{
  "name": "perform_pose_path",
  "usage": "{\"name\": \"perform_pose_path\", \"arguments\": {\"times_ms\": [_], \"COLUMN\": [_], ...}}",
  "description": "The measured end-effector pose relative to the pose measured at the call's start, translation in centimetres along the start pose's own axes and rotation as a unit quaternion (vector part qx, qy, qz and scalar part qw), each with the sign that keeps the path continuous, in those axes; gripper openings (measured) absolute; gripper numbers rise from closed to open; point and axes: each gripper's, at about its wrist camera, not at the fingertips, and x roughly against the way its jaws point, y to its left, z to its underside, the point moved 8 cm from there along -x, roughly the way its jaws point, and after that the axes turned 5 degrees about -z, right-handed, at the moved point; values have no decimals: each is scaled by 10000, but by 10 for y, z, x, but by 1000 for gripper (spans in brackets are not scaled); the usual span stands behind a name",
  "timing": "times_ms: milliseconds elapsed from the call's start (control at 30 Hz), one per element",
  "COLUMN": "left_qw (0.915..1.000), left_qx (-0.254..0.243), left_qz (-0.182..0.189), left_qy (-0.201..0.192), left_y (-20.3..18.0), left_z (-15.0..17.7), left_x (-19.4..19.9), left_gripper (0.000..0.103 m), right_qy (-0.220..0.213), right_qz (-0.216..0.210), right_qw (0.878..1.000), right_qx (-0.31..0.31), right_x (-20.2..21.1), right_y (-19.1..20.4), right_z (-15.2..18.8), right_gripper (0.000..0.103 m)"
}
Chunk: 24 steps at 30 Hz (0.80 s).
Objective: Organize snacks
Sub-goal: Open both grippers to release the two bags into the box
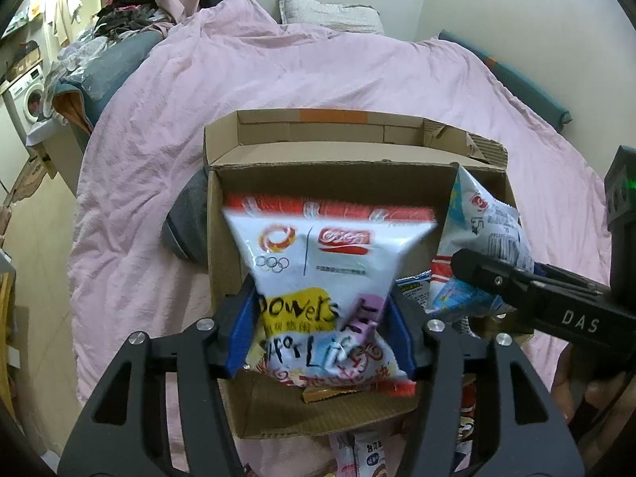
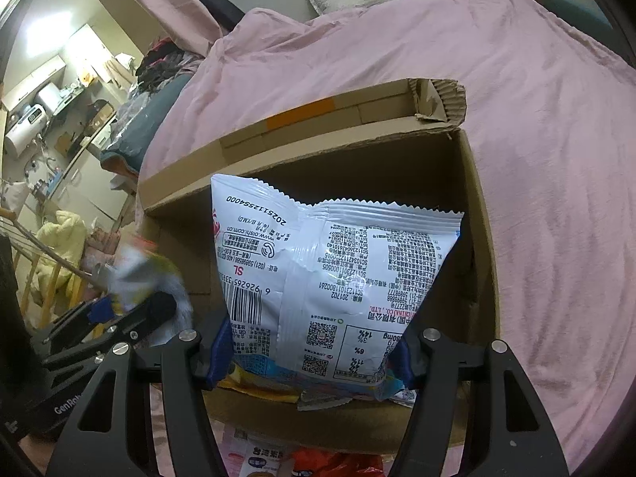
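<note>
An open cardboard box [image 1: 221, 246] sits on a pink bed. Over it, my left gripper [image 1: 324, 318] has a white snack bag [image 1: 318, 246] with a red top edge between its blue pads. The bag is blurred while the fingers are sharp, so it is slipping loose. The right wrist view shows that gripper [image 2: 135, 304] at the left with the blurred bag [image 2: 135, 266]. My right gripper [image 2: 314, 342] is shut on a second white bag [image 2: 338, 270], its printed back and barcode facing me, held over the box [image 2: 471, 238]. From the left wrist, this gripper [image 1: 471, 278] and bag [image 1: 485, 222] are at the box's right wall.
A few flat packets [image 1: 330, 393] lie on the box floor. More loose snacks [image 2: 262, 457] lie on the duvet [image 1: 167, 127] by the box's near edge. A grey object [image 1: 187, 222] rests against the box's left side. A pillow [image 1: 330, 14] lies at the head. A hand [image 1: 588, 397] holds the right gripper.
</note>
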Motion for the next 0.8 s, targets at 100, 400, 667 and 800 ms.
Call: {"name": "perform_pose_path", "arguments": {"times_ms": [100,400,667,800], "left_qw": [10000,9994,9991,9990], "left_qx": [2,207,263,235], "left_qz": [-14,7,-15,-59], "left_qy": [-77,-287,-320,-366], "left_y": [0,5,10,11], "left_z": [-1,-8,-10,-10], "left_x": [3,14,15,18], "left_gripper": [63,92,92,92], "right_qy": [-38,-522,-550,-556], "right_qz": [-62,-93,48,78], "right_qw": [10000,9986,9985,9984], "right_qx": [-16,2,-73,34], "right_x": [2,23,27,29], "right_y": [0,1,-6,-2], "right_z": [1,-6,-8,-10], "right_gripper": [66,94,98,98]}}
